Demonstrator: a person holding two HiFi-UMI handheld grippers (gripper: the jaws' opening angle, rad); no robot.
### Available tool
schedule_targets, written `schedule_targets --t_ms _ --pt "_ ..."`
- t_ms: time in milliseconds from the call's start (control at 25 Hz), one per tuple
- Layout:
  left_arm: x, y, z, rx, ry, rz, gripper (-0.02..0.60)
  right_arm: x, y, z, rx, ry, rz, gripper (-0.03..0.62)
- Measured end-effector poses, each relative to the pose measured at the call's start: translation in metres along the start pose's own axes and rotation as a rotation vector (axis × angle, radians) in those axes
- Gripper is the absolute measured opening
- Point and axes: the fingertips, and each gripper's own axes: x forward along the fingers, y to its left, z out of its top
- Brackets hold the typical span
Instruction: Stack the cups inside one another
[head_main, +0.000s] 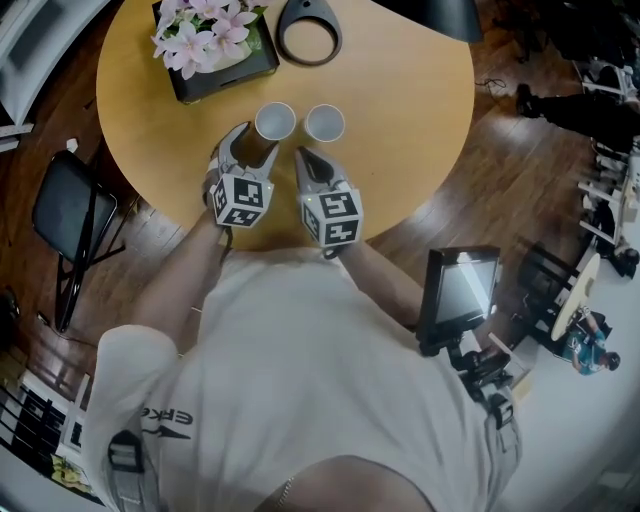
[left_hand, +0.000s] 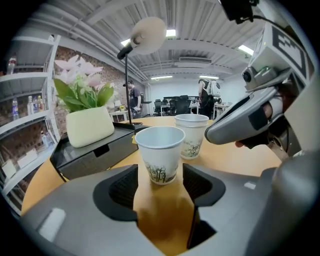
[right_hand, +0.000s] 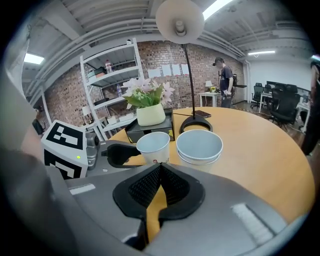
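Observation:
Two white paper cups stand side by side on the round wooden table (head_main: 400, 150). The left cup (head_main: 274, 122) (left_hand: 160, 152) (right_hand: 154, 146) has its base between the tips of my left gripper (head_main: 247, 148) (left_hand: 160, 176); its jaws stand apart on either side and the pads do not press on it. The right cup (head_main: 324, 123) (left_hand: 191, 134) (right_hand: 199, 146) shows a double rim, like two cups nested. My right gripper (head_main: 304, 156) (right_hand: 160, 167) is shut with nothing in it, just short of the gap between the cups.
A black tray (head_main: 262, 62) with a pot of pink flowers (head_main: 205, 35) sits behind the cups, and a lamp's ring base (head_main: 308, 32) beside it. A folding chair (head_main: 70, 215) stands left of the table, a screen on a stand (head_main: 460, 290) to the right.

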Motion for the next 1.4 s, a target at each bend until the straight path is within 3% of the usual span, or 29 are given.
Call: schedule_targets --t_ms 160,320,960,1400 --pt "0.012 -0.005 0.002 0.006 0.035 -0.033 0.344 0.0 -0.003 0.0 0.004 0.009 -0.01 0.014" --pt "0.021 -0.007 0.008 0.014 0.046 -0.034 0.364 0.0 -0.005 0.0 0.0 0.018 -0.011 0.014" --pt "0.03 0.001 0.014 0.002 0.049 0.041 0.314 0.001 -0.009 -0.005 -0.011 0.042 0.013 0.014" --pt "0.002 0.006 0.038 0.006 -0.001 0.13 0.313 -0.018 -0.013 0.009 -0.033 -0.034 0.048 0.014"
